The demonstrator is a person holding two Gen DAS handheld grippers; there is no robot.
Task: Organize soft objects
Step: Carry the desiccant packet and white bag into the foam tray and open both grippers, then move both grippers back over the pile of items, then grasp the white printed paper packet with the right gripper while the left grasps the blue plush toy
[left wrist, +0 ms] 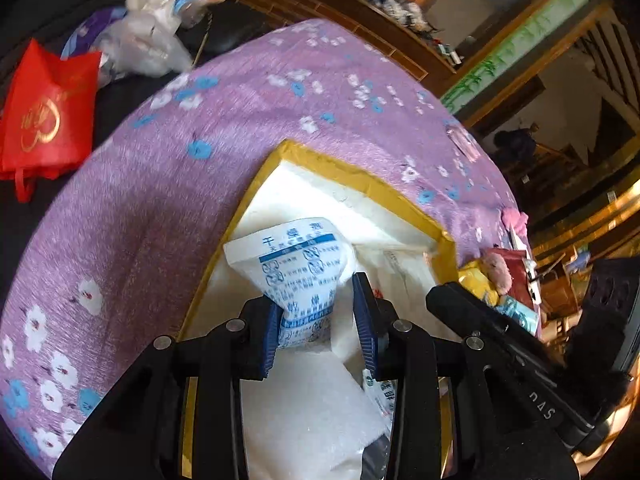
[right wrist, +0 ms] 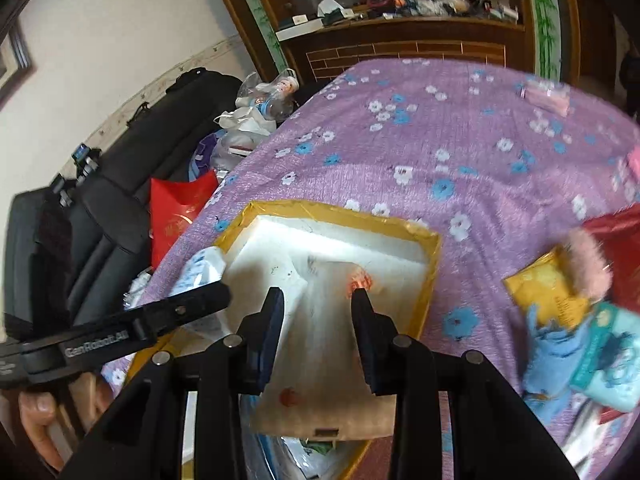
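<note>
Reading "GenRobot.AI", left gripper (right wrist: 200,300) side lettering.

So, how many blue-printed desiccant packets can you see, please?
2: one desiccant packet pinched in the left tongs over the foam box, another poking out beneath their right finger. The right tongs' pale pouch may hide more.

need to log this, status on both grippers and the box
Left gripper shut on white blue-printed desiccant sachet, over yellow-rimmed white foam box. Right gripper holding clear plastic packet. Nothing blocking.
</note>
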